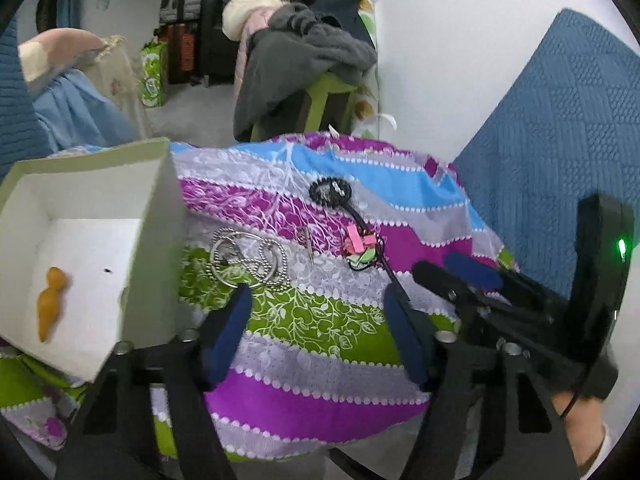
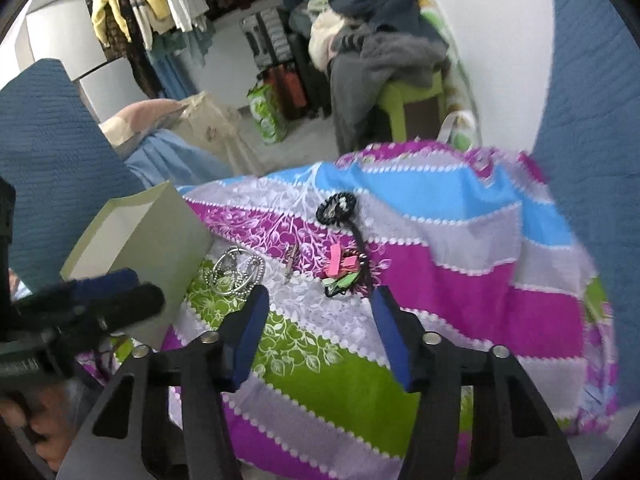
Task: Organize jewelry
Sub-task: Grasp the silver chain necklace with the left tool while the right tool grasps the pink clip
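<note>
Both grippers hover with fingers parted, gripping nothing: left gripper, right gripper. At centre-left of the left view lies the silver bead chain tangled with rings, light, limp and slippery by the look of it; pinching a bunched loop seems best. Right of it sit a small pin, pink and green clips and a black beaded piece on the striped cloth. The open box at left, holding an orange piece, crowds the chain.
</note>
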A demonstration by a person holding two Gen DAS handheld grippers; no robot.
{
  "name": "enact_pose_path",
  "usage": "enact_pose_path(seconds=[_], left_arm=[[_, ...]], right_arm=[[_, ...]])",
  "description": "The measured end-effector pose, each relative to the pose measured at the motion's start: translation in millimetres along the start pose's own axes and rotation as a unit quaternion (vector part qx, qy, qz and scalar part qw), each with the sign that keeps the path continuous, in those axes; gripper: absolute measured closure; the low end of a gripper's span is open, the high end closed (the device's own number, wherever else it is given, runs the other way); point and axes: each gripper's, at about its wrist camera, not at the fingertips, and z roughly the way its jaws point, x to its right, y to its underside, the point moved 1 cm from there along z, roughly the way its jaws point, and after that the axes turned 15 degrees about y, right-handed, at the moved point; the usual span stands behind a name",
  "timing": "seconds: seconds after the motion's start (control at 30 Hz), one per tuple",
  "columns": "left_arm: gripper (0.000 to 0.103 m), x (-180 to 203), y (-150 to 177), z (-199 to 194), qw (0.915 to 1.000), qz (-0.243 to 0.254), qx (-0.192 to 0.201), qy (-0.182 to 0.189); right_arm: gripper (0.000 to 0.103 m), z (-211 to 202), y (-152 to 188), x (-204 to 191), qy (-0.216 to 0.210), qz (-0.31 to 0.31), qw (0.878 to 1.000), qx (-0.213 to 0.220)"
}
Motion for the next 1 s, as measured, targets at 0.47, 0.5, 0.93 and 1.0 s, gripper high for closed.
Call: enact_pose_path(seconds=[0.47,0.5,0.93,1.0], left_arm=[[0.073,-40.6,-7.7,64.5,0.9991,-0.028,-0.022,-0.024],[0.073,-43.0,-8.7,65.5,0.9991,-0.026,-0.022,-0.027],[0.085,-60.3,-5.7,87.7,0.9965,0.004,-0.056,-0.062],[0.09,-59.1,-4.9,87.3,0.9962,0.012,-0.06,-0.062]], right_arm=[[0.067,68.2,-21.2,-15.9,-0.027,-0.074,0.997,-0.013],[0.067,70.3,-21.8,-17.3,-0.03,-0.078,0.996,-0.012],[0.067,91.2,-10.5,-35.5,0.043,-0.18,0.983,0.004],[0.068,91.2,-9.4,-36.9,0.05,-0.187,0.981,0.007]])
